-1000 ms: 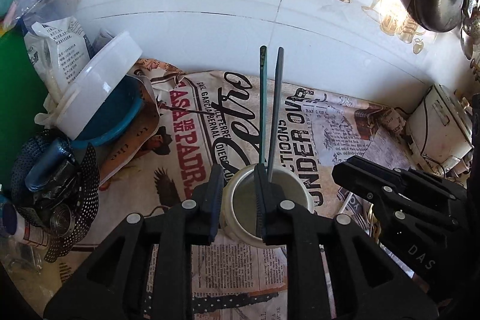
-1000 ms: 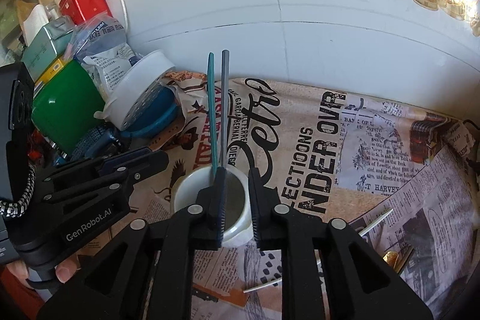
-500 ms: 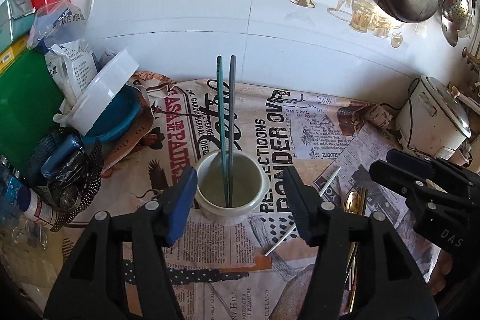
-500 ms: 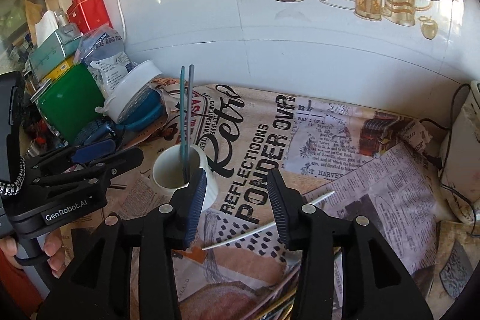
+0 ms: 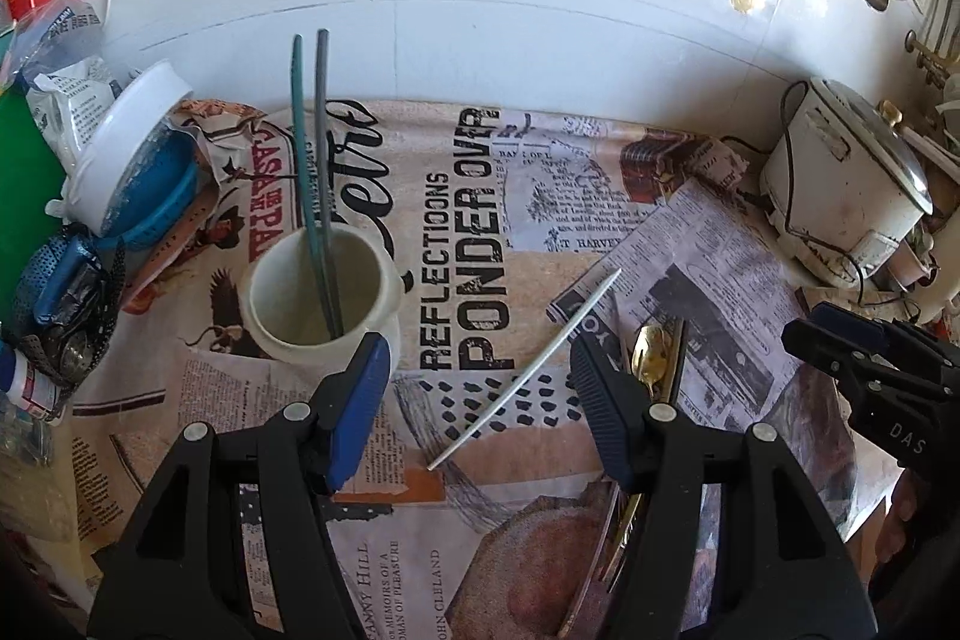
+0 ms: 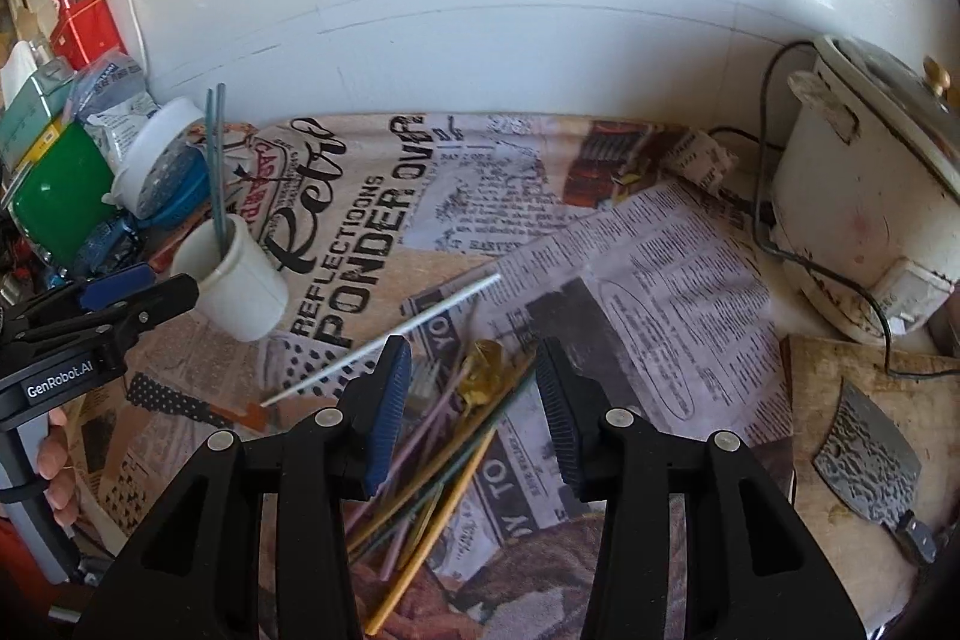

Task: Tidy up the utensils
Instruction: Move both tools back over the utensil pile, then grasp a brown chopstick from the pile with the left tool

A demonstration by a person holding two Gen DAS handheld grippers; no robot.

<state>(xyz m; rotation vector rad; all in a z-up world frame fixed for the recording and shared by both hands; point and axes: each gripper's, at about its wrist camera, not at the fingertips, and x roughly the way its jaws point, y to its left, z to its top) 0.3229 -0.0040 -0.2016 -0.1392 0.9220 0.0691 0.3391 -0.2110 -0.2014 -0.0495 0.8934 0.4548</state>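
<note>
Right tool (image 6: pixel 471 388): jaws parted and empty, having just been opening, now poised over the loose pile of coloured chopsticks (image 6: pixel 432 466) and a gold spoon (image 6: pixel 480 370) lying on the newsprint-covered surface (image 6: pixel 660 250). A second ago it stood over the white cup.

Left tool (image 5: pixel 477 388): jaws wider, likewise just opened, nothing between the pads; a white chopstick (image 5: pixel 528 370) lies flat on the surface beneath the gap (not gripped).

Beyond, the white cup (image 5: pixel 318 292) stands upright with a teal chopstick (image 5: pixel 303 148) and a grey chopstick (image 5: pixel 324 160) leaning inside, free of both tools. A second ago each tool was closed on one of them at the cup.

Assessment: two chopsticks are deposited; both tools have withdrawn toward the remaining utensils. Most of the sorting is outstanding.

Far: rice cooker (image 6: pixel 858 196) against the wall, cleaver (image 6: pixel 870 460) at right.
</note>
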